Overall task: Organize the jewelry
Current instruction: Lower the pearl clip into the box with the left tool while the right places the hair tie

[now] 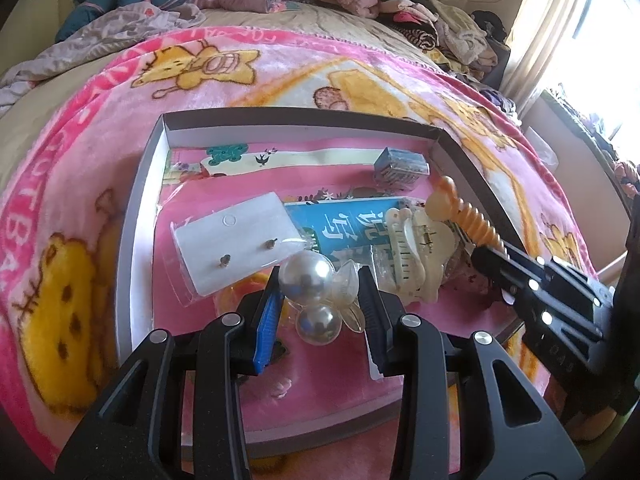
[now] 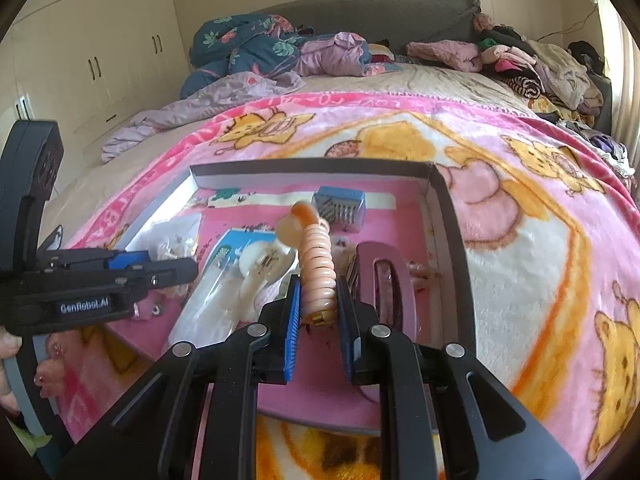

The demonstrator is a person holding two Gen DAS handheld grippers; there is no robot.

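both tongs hover loaded over the shallow grey cardboard tray [image 1: 138, 216]: left gripper [image 1: 320, 288] pinching a white pearl-ball ornament [image 1: 306, 282], right gripper [image 2: 318, 300] clamped on a peach ribbed hair piece [image 2: 318, 256]. placing step looks underway; next needs bare floor, since a cream claw clip [image 1: 412, 248], white earring card [image 1: 236, 240] and blue packet [image 1: 340, 224] crowd it.

A pearl hair ornament [image 1: 310, 292], two glossy white balls with clear petals, sits clamped between the left jaws above the shallow box [image 1: 136, 216], while a peach coiled hair tie [image 2: 318, 264] stands upright, pinched at its gold clasp between the right jaws.
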